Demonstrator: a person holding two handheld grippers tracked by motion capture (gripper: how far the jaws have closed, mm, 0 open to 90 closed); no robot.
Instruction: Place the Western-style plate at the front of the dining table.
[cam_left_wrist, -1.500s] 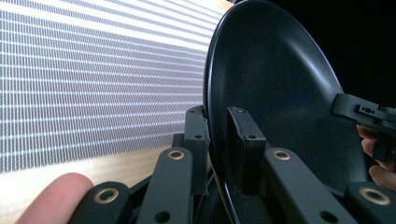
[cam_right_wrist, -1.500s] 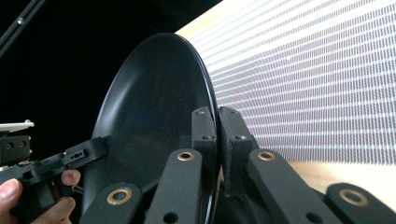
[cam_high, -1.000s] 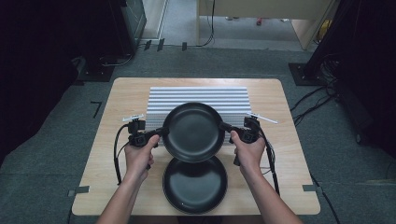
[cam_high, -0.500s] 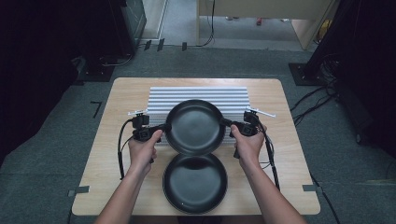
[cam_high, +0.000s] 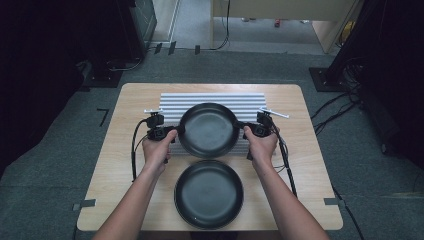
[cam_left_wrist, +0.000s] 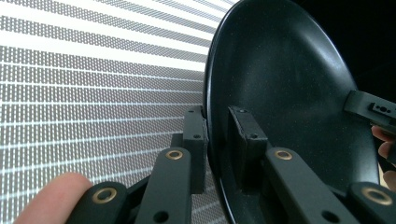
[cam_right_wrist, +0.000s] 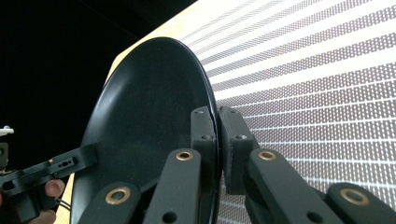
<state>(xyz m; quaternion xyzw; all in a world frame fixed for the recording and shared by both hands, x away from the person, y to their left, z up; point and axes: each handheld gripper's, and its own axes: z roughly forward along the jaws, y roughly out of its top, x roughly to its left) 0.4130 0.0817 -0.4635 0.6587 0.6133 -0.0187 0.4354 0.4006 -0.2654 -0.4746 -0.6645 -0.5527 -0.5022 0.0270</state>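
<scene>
High view: a light wooden desk (cam_high: 125, 165) on grey carpet carries a striped white-and-grey mat (cam_high: 210, 98). Left tool (cam_high: 172, 131) and right tool (cam_high: 242, 128) clamp the round matte-black plate (cam_high: 208, 130) at nine and three o'clock, with a second black plate (cam_high: 209, 194) at six o'clock.

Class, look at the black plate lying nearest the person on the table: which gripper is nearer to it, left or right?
Neither clearly. The left gripper and right gripper flank the lifted plate, each clamped on its rim, about equally far beyond the near plate.
</scene>
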